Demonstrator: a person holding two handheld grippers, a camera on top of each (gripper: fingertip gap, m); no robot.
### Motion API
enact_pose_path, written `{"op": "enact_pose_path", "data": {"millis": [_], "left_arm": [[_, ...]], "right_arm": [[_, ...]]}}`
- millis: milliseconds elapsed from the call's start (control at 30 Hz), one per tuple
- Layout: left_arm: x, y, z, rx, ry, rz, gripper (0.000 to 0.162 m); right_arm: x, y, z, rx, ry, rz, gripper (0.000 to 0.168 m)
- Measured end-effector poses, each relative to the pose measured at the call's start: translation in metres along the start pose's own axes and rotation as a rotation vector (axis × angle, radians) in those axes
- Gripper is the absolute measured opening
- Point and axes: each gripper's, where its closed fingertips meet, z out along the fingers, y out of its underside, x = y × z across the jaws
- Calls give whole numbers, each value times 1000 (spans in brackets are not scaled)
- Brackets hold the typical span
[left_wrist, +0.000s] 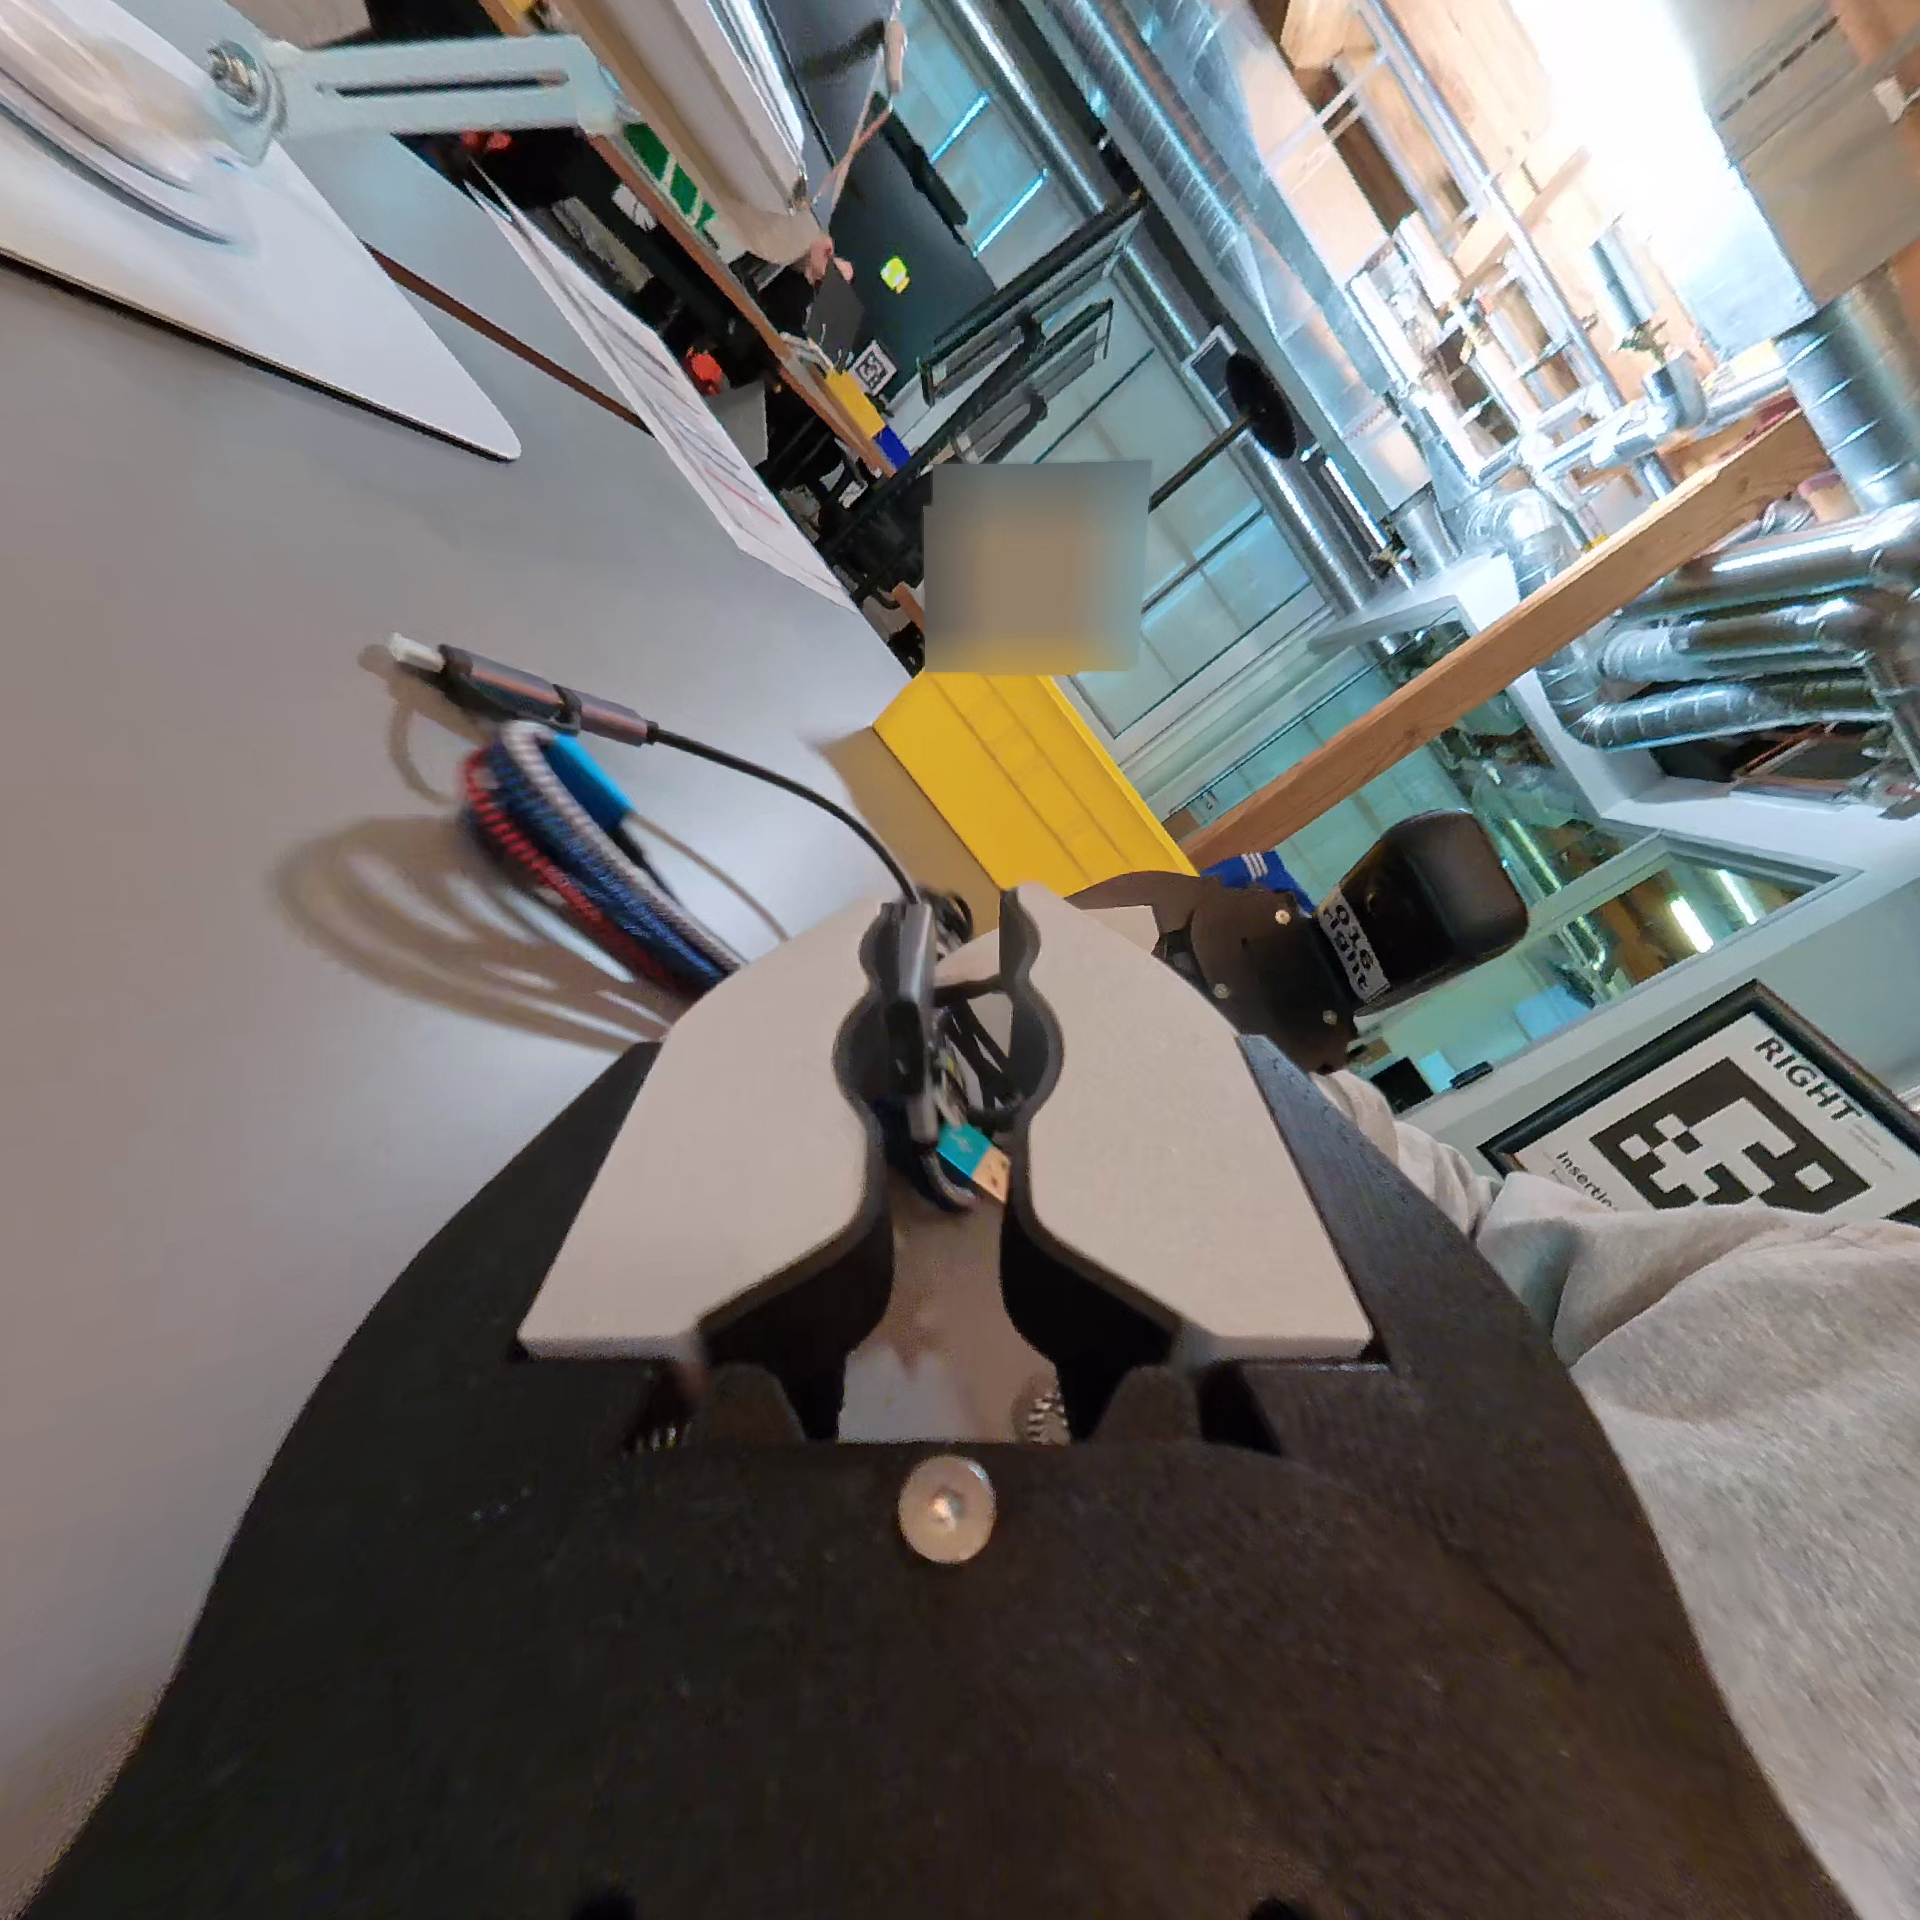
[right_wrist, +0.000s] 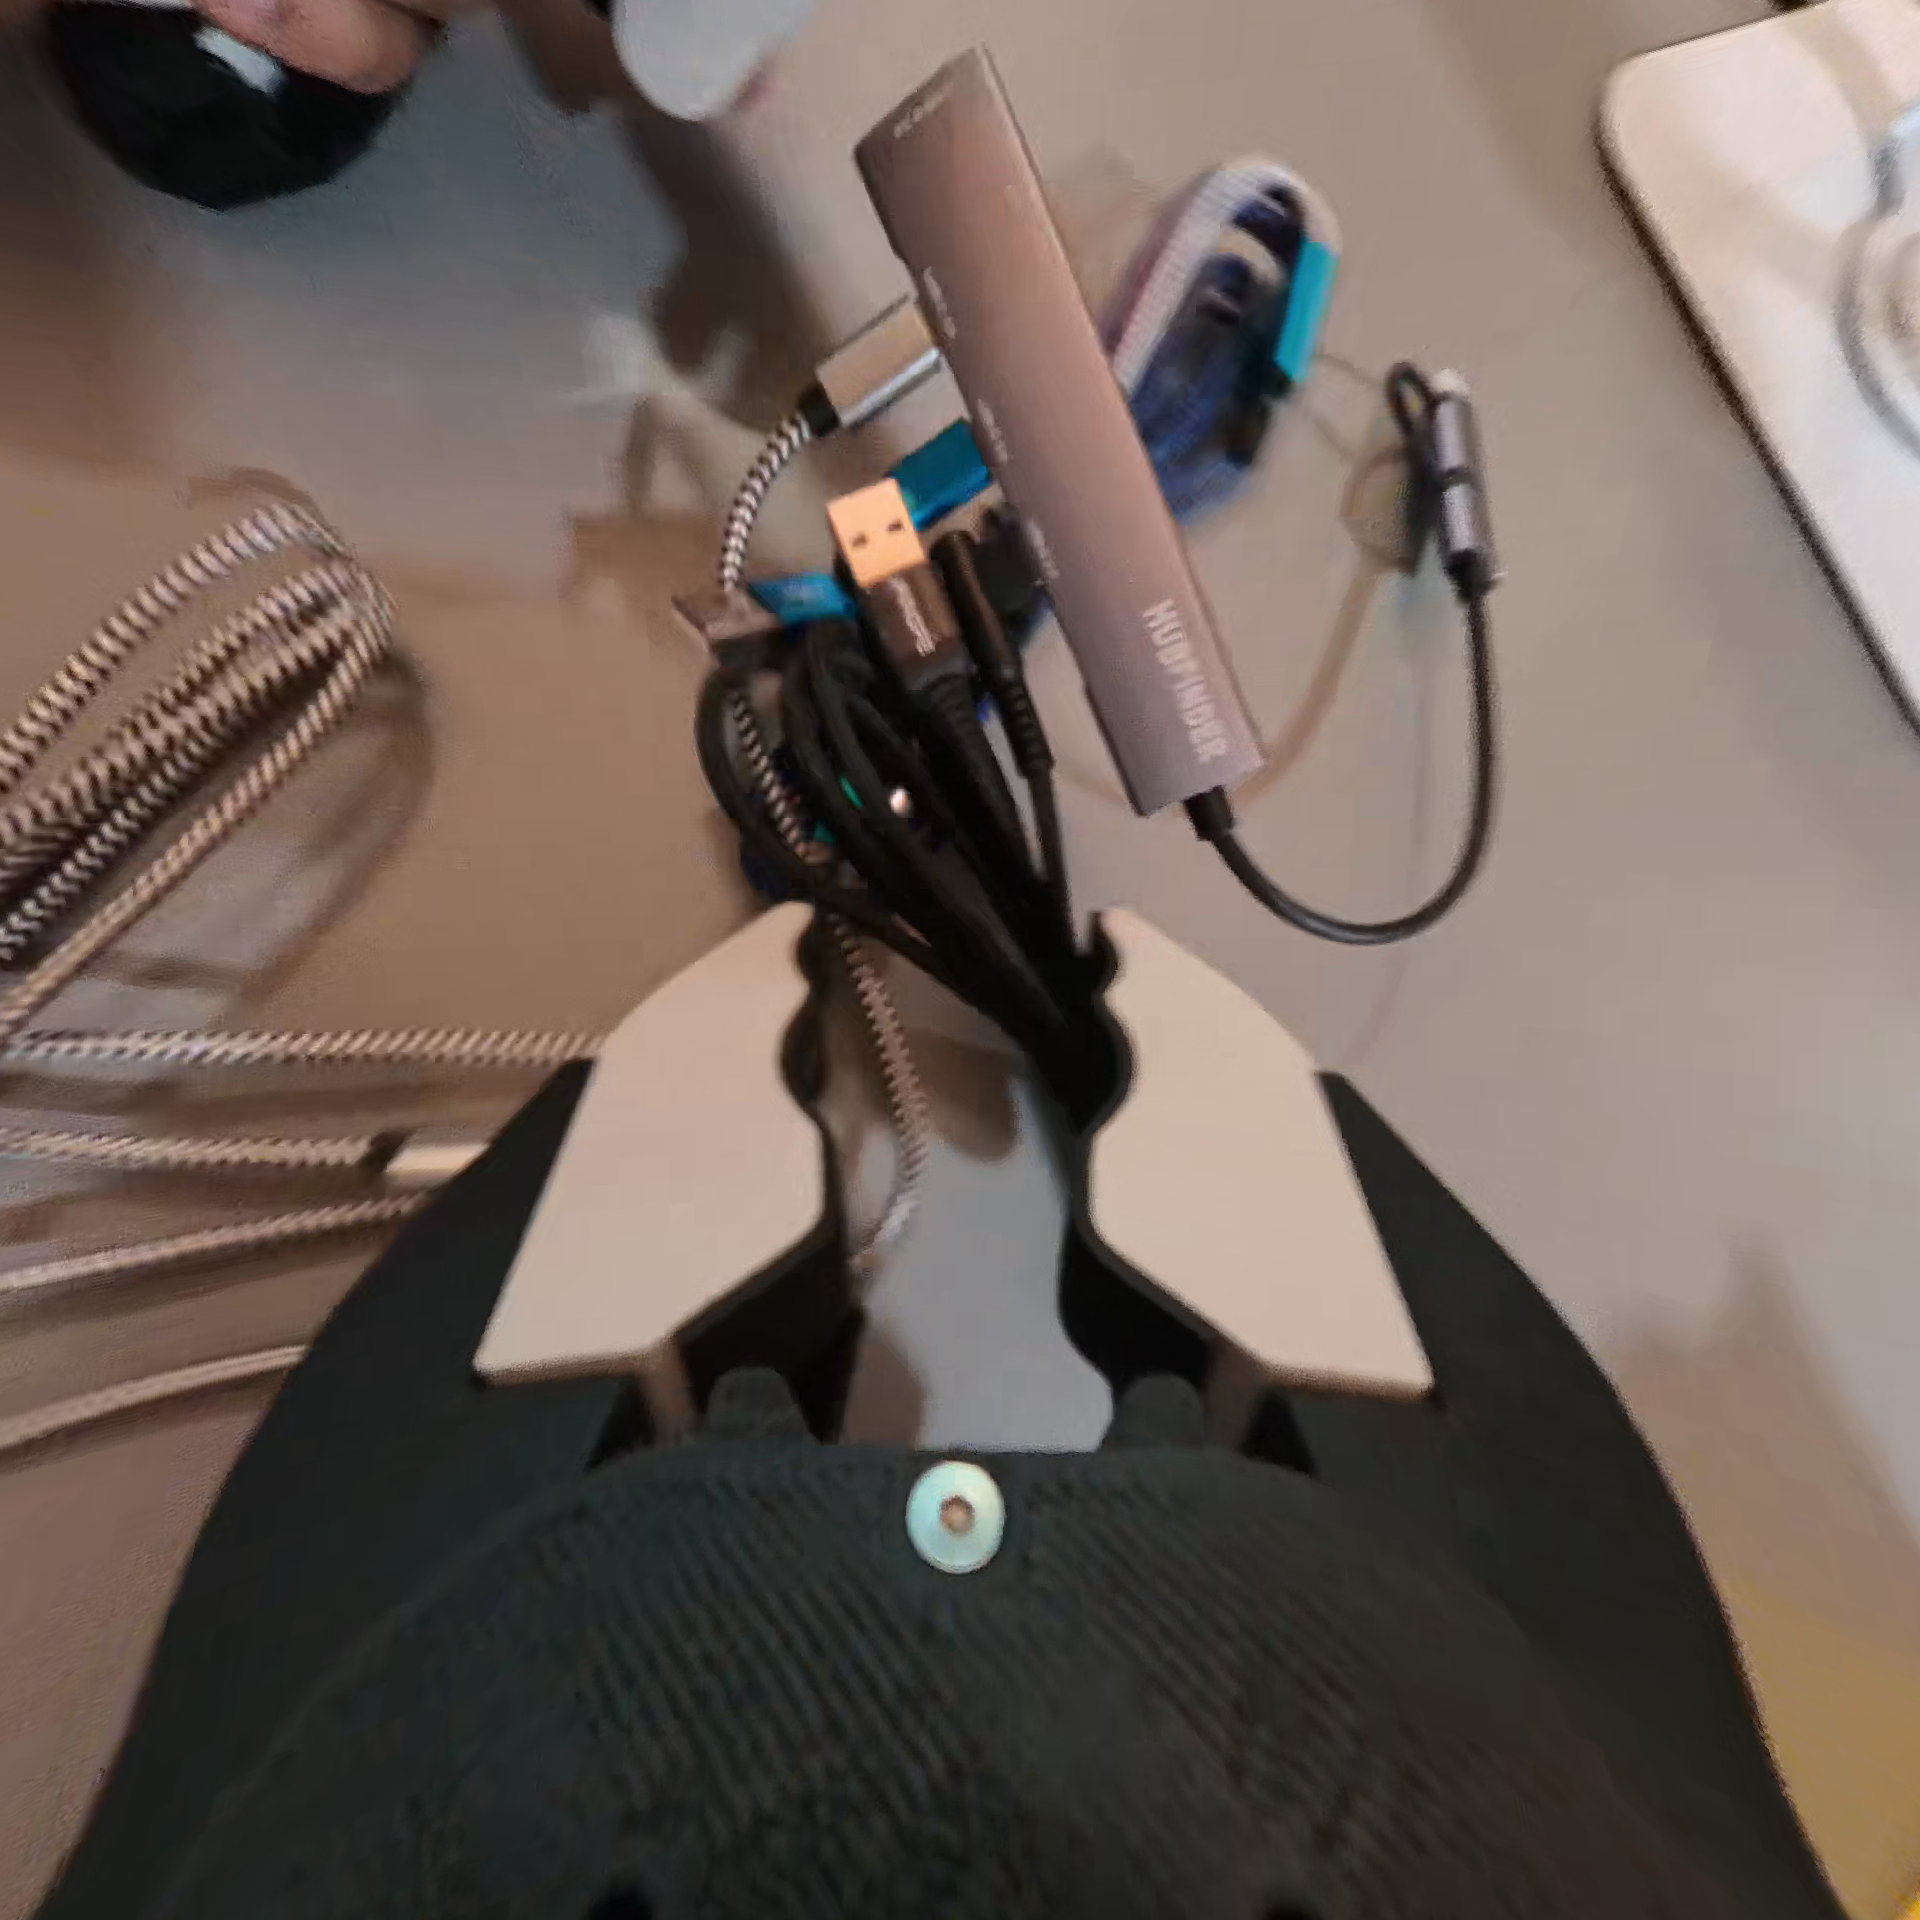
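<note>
My left gripper (left_wrist: 940, 914) is shut on one end of a slim grey USB hub (right_wrist: 1049, 436) and holds it above the grey table (left_wrist: 208, 675). One of its fingers (right_wrist: 707, 42) shows at the top of the right wrist view. Several plugs sit in the hub's side. A loose black plug with an orange tip (right_wrist: 883, 551) points toward the hub. My right gripper (right_wrist: 956, 920) is shut on the bundle of black and braided cables (right_wrist: 935, 831) below the hub. The hub's short black lead runs to a grey adapter (right_wrist: 1455, 488) on the table.
A coil of red, blue and white cable (left_wrist: 582, 842) lies beside the adapter (left_wrist: 520, 691). Loops of silver braided cable (right_wrist: 187, 644) lie to the left. A white board (right_wrist: 1766, 312) is at the far right. A yellow box (left_wrist: 1018, 790) stands past the table's edge. The left gripper's tips are roughly 12 cm from the right gripper's.
</note>
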Motion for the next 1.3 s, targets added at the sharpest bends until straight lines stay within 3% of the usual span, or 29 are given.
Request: {"op": "enact_pose_path", "data": {"millis": [67,400,567,800,900,1133,1300], "left_arm": [[-1,-3,-2,22,11,-17,18],[-2,-7,-4,51,27,-45,20],[-3,-7,-4,51,32,-56,21],[-3,-6,-3,43,36,-64,21],[-3,-6,-3,42,37,-66,22],[-3,-5,-2,36,37,-71,21],[-4,-5,-2,33,34,-71,22]], "right_arm": [[12,2,-4,11,45,0,30],[15,3,-14,71,-69,169,36],[9,-10,-26,142,-154,227,59],[34,-5,-33,158,-49,220,80],[28,-2,-26,143,-94,237,91],[-7,5,2,6,-189,199,141],[-11,7,18,-103,-118,164,146]]}}
